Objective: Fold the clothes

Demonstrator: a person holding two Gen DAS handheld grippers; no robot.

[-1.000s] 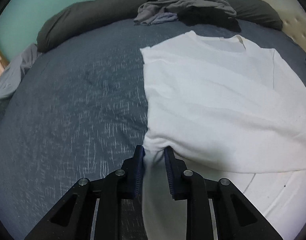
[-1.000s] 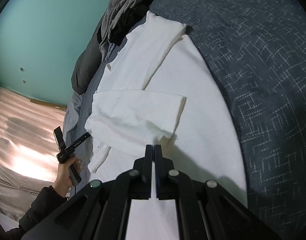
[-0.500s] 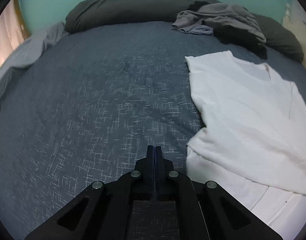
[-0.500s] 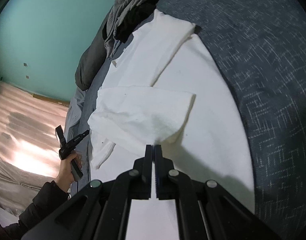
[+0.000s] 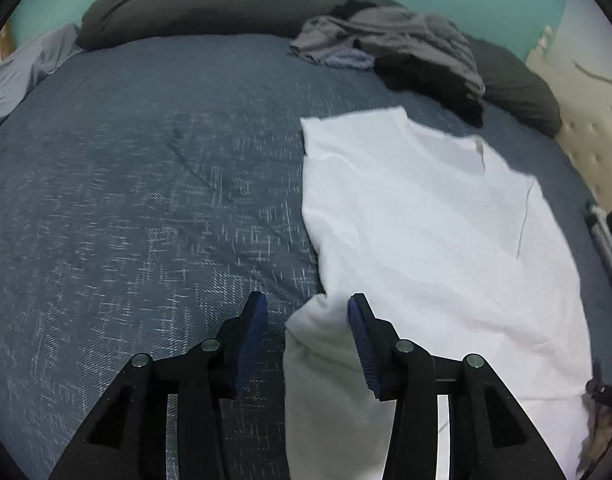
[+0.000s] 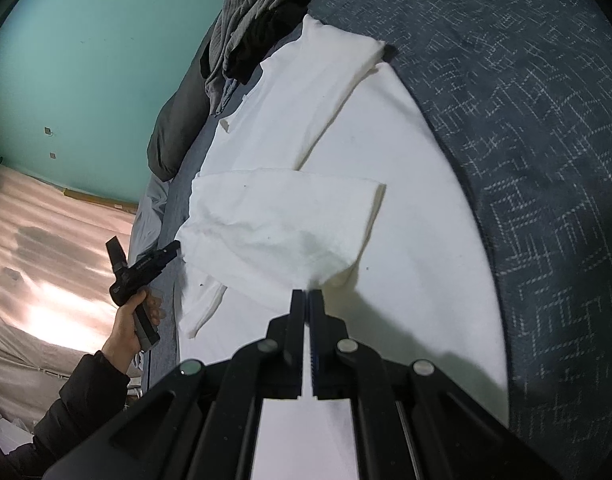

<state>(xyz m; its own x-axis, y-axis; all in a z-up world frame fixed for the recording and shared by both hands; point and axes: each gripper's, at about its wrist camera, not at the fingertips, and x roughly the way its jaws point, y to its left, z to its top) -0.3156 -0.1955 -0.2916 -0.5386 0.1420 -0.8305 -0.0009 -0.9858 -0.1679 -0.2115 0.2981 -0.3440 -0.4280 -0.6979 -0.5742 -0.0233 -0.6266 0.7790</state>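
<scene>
Left gripper [image 5: 306, 312] is opening, white shirt [image 5: 425, 220] edge between its pads, untouched. Right gripper [image 6: 307, 296] is closed; whether it pinches cloth is unclear.

My right gripper [image 6: 307, 300] sits with its jaws pressed together at the near edge of a folded-in sleeve of the white cotton shirt [image 6: 345, 160] spread on the dark blue patterned bedspread [image 6: 525, 140]. At left, my left hand [image 6: 130, 320] holds the other black gripper [image 6: 146, 264] beside the shirt. A grey crumpled clothes pile [image 6: 246, 8] lies far away.
</scene>
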